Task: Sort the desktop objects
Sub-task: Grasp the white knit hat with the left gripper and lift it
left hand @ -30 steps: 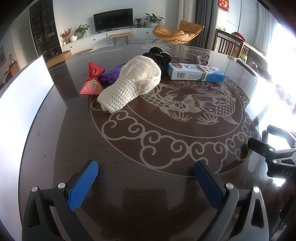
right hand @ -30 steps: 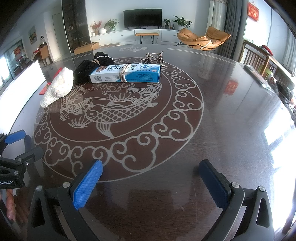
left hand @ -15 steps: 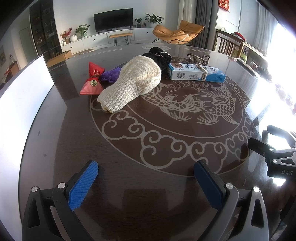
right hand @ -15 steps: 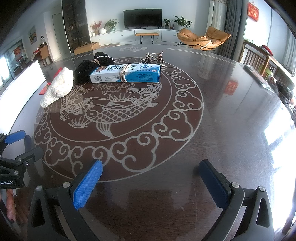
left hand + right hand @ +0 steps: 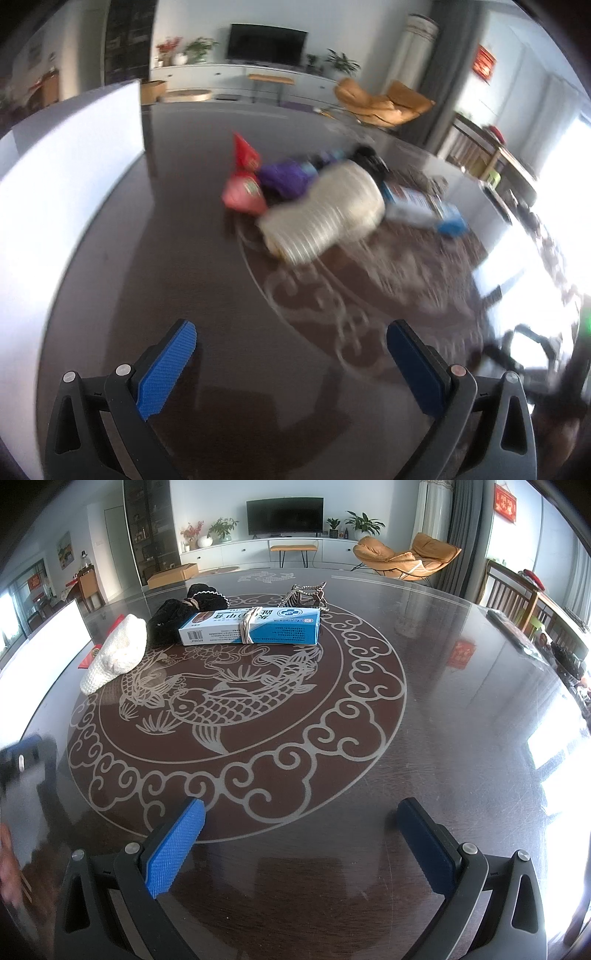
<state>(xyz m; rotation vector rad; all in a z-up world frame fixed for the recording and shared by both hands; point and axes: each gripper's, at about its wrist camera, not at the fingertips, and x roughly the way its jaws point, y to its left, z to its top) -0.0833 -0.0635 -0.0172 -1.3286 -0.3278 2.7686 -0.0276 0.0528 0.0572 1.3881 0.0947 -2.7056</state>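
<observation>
Both grippers are low over the dark round table (image 5: 461, 738), each with its blue pads wide apart and nothing between them. The left gripper (image 5: 291, 345) sits at the bottom of its own view, which is blurred, and points toward the pile of objects in the middle of the frame. The right gripper (image 5: 301, 821) is at the bottom centre of its view and looks along the table over the pale fish pattern. In the right wrist view the left gripper appears only as a blurred dark shape at the left edge (its fingers are not clear there). The cream knitted hat (image 5: 325, 212) lies in the centre of the left view, with a purple item (image 5: 284, 177) and two red pouches (image 5: 243, 190) just beside it on the left. The blue and white box (image 5: 251, 626), tied with a cord, is in the upper middle of the right view, touching a black knitted item (image 5: 170, 622). A white board (image 5: 62, 177) stands at the left.
</observation>
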